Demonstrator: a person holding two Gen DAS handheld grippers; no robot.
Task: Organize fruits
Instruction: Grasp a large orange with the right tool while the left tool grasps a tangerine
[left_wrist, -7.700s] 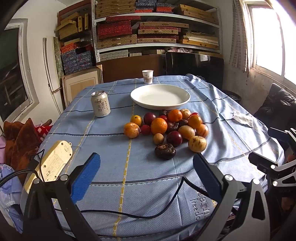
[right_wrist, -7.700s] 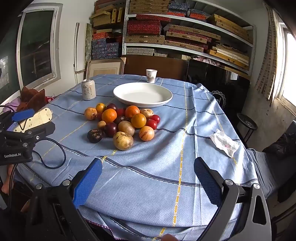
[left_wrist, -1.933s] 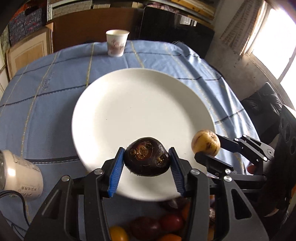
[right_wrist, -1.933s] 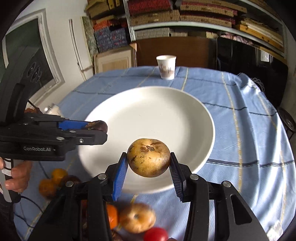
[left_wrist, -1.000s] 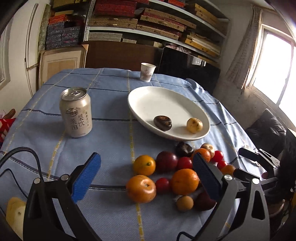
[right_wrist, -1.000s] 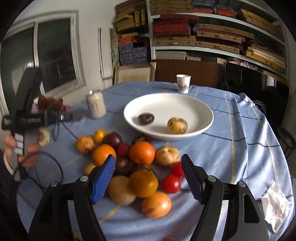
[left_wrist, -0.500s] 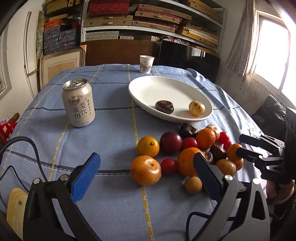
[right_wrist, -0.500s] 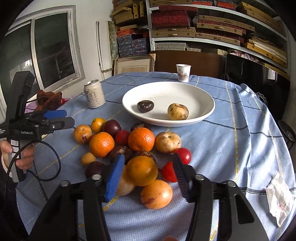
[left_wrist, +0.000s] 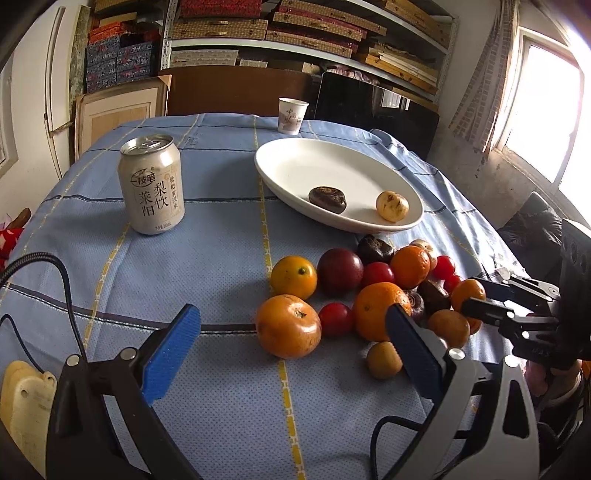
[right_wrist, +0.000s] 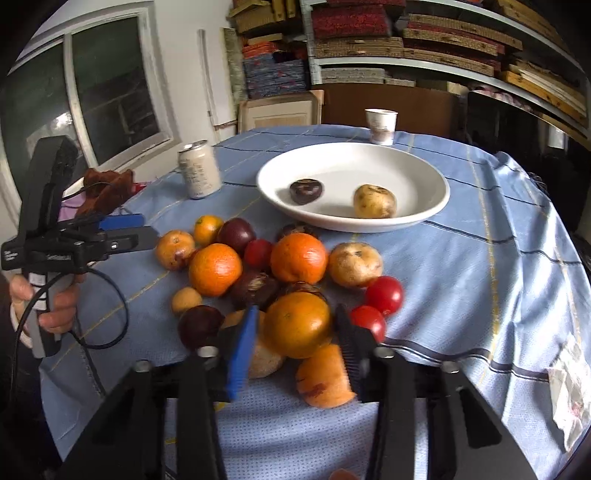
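Two fruits already lay on the wide white ceramic plate (right_wrist: 436, 192) as the right hand-held gripper (right_wrist: 295, 347) closed narrowly around a round orange tangerine (right_wrist: 297, 323) at the near edge of the heap on the blue-clothed worktop (right_wrist: 480, 277), the plate lying straight ahead beyond the pile. The left hand-held gripper (left_wrist: 291, 343) hung wide and empty, another orange fruit (left_wrist: 288, 325) directly before it.

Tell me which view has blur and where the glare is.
Right wrist view: motion blur smears the right gripper and the orange between its fingers. Left wrist view: sharp, but the window at right is blown out white; both views bend at the edges.
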